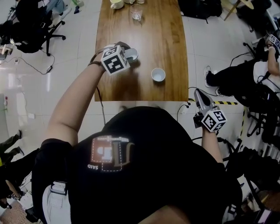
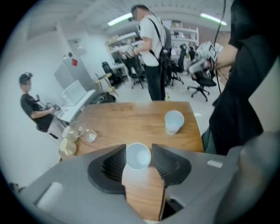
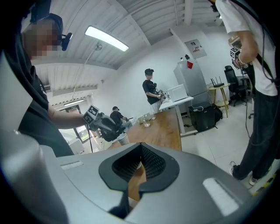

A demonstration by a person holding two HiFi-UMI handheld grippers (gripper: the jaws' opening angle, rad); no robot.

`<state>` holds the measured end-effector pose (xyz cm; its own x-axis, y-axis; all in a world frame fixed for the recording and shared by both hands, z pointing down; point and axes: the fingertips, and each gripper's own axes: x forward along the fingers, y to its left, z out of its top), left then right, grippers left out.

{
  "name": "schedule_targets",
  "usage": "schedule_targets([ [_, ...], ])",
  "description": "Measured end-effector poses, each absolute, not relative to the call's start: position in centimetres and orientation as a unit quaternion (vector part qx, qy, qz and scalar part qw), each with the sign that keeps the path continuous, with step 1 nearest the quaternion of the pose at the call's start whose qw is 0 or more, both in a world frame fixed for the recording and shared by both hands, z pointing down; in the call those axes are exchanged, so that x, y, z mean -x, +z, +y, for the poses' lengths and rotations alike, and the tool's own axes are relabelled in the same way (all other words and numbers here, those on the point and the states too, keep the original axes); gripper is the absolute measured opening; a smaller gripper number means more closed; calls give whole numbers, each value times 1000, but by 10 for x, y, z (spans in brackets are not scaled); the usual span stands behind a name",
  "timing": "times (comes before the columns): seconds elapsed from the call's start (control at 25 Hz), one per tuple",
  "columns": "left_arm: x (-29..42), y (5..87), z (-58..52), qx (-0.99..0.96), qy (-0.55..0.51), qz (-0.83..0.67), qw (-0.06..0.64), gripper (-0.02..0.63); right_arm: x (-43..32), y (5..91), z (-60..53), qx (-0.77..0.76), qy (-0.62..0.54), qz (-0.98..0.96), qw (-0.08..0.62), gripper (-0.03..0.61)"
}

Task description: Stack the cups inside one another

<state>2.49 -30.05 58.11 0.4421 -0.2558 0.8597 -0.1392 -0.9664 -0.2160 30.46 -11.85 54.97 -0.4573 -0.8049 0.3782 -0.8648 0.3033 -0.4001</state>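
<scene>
A white paper cup (image 2: 138, 154) stands on the wooden table (image 1: 153, 35) between the jaws of my left gripper (image 2: 138, 160), which stand wide on either side of its rim. The head view shows that cup (image 1: 132, 53) near the table's left edge, with the left gripper (image 1: 127, 54) pointing down at it. A second white cup (image 1: 158, 75) stands upright, apart to the right, near the front edge; it also shows in the left gripper view (image 2: 174, 121). My right gripper (image 1: 199, 93) hangs off the table's right front corner, shut (image 3: 141, 164) and empty.
At the table's far end stand a clear glass (image 1: 136, 14) and a cream cup (image 1: 116, 3). Office chairs (image 1: 33, 30) and cables sit on the floor to the left. A seated person's legs (image 1: 232, 76) are at the right, and other people stand beyond the table.
</scene>
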Motion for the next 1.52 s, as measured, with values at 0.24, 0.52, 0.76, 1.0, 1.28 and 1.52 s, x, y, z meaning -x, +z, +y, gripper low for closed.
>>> schedule_targets([
  [0.24,31,471,-282,933,-220,275,-70,150,-283,532,-142,-495,261,-827,44,14],
  [0.52,115,482,-226,900,9,377,-217,4,-244,521,-165,-451,238,-858,55,14],
  [0.76,135,504,-197,880,58,394,-261,2,-216,534,-171,-417,232,-874,93,14],
  [1.0,148,490,-193,886,63,393,-239,2,-195,541,-173,-394,224,-883,126,14],
  [1.28,152,490,-183,887,41,399,-230,2,-152,560,-185,-304,132,-905,267,86],
  [1.52,156,490,-174,888,18,400,-224,2,-129,611,-178,-229,80,-890,387,129],
])
